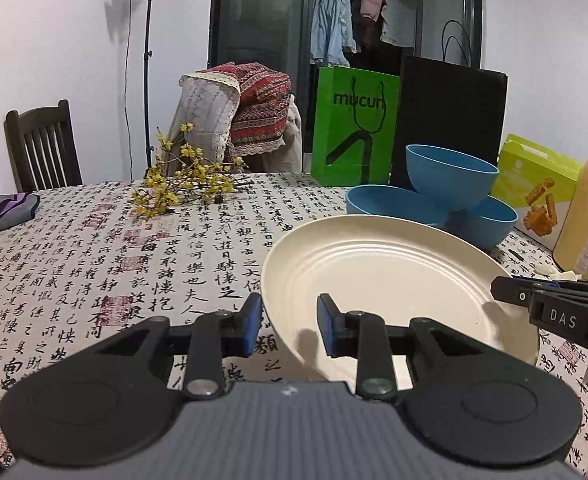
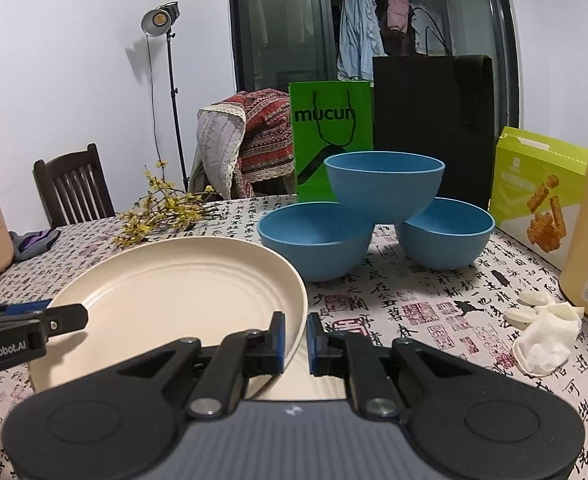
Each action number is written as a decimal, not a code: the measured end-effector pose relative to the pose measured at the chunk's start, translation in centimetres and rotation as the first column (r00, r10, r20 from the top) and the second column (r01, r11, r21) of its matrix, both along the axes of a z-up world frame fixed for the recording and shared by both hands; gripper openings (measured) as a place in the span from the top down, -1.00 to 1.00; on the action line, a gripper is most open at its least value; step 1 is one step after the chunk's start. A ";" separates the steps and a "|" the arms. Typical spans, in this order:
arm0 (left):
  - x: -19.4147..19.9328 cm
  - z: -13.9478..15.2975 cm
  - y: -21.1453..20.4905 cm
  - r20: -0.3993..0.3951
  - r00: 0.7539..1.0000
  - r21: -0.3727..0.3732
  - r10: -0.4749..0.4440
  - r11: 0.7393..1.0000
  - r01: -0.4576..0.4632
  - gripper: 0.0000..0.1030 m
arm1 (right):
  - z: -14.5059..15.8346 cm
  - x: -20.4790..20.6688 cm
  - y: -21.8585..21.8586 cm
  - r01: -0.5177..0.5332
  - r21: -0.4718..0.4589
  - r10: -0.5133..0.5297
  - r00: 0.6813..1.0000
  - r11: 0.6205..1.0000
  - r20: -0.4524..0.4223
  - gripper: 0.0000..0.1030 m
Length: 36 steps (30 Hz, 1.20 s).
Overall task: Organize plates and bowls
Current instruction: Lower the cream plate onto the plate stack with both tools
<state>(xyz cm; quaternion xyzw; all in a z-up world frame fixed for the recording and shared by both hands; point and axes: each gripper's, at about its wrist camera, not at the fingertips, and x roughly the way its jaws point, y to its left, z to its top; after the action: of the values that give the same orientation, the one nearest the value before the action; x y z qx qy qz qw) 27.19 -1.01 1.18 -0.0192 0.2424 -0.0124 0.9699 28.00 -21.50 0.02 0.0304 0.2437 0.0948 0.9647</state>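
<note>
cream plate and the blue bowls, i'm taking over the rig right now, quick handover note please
Left gripper: shut on the left rim of the cream plate.
Right gripper: shut on the plate's right rim.
Plate: held by both grippers over the patterned tablecloth, tilted.
Blue bowls: two side by side on the table, the third perched on top of them, not nested.
Done: plate gripped.
Left: set the plate down, then nest the three bowls.

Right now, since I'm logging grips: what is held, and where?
The cream plate, by its rim: left gripper on one edge, right gripper on the opposite edge.
</note>
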 end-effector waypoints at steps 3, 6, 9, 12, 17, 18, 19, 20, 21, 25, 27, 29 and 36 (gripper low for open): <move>0.1 -0.3 -0.3 -0.006 1.000 0.001 -0.010 1.000 0.010 0.41 | -0.4 -0.1 -0.4 0.009 0.004 -0.009 1.000 1.000 -0.004 0.79; 0.1 -0.6 -0.8 -0.011 1.000 0.006 -0.018 1.000 0.018 0.41 | -0.8 -0.3 -0.9 0.018 0.013 -0.018 1.000 1.000 -0.007 0.79; 0.1 -0.9 -1.1 -0.017 1.000 0.010 -0.025 1.000 0.025 0.41 | -1.2 -0.3 -1.4 0.026 0.028 -0.026 1.000 0.999 -0.012 0.79; 0.1 -1.2 -1.4 -0.020 0.999 0.018 -0.032 0.999 0.032 0.41 | -1.5 -0.3 -1.7 0.035 0.037 -0.034 0.999 0.999 -0.019 0.79; 0.2 -1.6 -1.8 -0.028 0.999 0.026 -0.039 0.999 0.040 0.41 | -2.1 -0.3 -2.1 0.046 0.042 -0.044 0.999 0.998 -0.029 0.79; 0.2 -1.7 -1.9 -0.030 0.999 0.027 -0.041 0.999 0.042 0.41 | -2.2 -0.3 -2.2 0.047 0.043 -0.046 0.998 0.998 -0.031 0.79; 0.2 -1.8 -2.0 -0.032 0.999 0.029 -0.042 0.999 0.043 0.41 | -2.4 -0.3 -2.2 0.049 0.044 -0.047 0.998 0.998 -0.032 0.79; 0.2 -1.9 -2.0 -0.033 0.998 0.031 -0.044 0.999 0.045 0.41 | -2.5 -0.3 -2.3 0.050 0.045 -0.049 0.998 0.998 -0.033 0.79; 0.2 -2.0 -2.1 -0.035 0.998 0.033 -0.045 0.998 0.046 0.41 | -2.5 -0.3 -2.4 0.052 0.046 -0.050 0.998 0.998 -0.033 0.79; 0.3 -2.4 -2.3 -0.041 0.998 0.043 -0.047 0.998 0.049 0.41 | -2.7 -0.4 -2.6 0.056 0.049 -0.055 0.998 0.997 -0.034 0.79; 0.3 -2.6 -2.4 -0.045 0.998 0.045 -0.048 0.998 0.050 0.41 | -2.8 -0.5 -2.5 0.058 0.045 -0.056 0.998 0.997 -0.031 0.79; 0.4 -2.9 -2.5 -0.049 0.998 0.049 -0.049 0.997 0.052 0.41 | -2.9 -0.6 -2.6 0.058 0.039 -0.057 0.998 0.998 -0.028 0.79; 0.2 -3.6 -3.2 -0.044 0.997 0.090 -0.057 0.994 0.061 0.41 | -3.4 -0.9 -2.4 0.064 0.012 -0.064 0.998 0.998 -0.016 0.79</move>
<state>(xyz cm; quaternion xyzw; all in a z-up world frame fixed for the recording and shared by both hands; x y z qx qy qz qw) 27.38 -4.25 -2.38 0.0320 0.2632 -0.0295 0.9638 27.08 -23.92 -3.38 0.0448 0.2495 0.0653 0.9651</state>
